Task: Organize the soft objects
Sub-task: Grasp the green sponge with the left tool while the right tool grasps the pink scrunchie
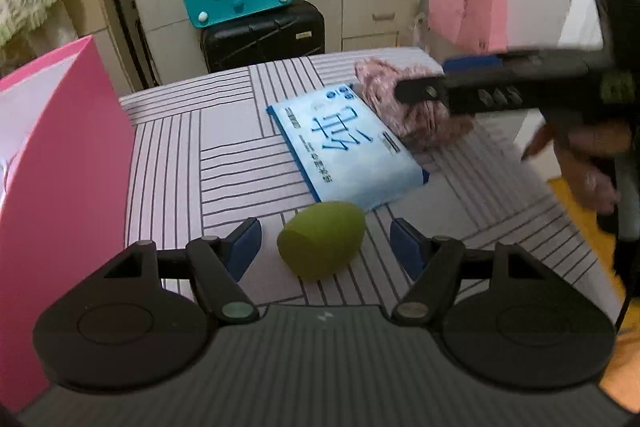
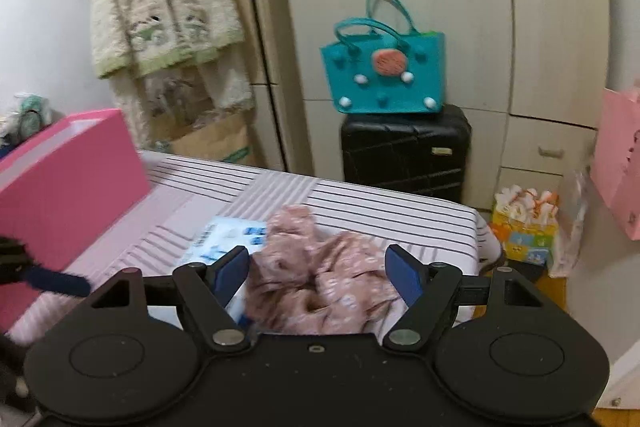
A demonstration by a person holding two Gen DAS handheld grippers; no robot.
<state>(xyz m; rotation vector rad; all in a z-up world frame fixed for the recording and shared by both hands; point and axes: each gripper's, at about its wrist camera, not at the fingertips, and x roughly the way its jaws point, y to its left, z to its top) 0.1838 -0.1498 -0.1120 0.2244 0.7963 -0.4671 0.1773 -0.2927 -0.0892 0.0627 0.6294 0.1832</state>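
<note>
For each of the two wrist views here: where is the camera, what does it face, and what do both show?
Left wrist: behind the open left gripper, facing a green sponge; the right gripper and a hand show.
Right wrist: behind the open right gripper, facing a pink scrunchie.
Shared: blue pack, pink box, teal bag.

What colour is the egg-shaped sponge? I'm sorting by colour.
Olive green; the egg-shaped sponge shows best in the left wrist view.
</note>
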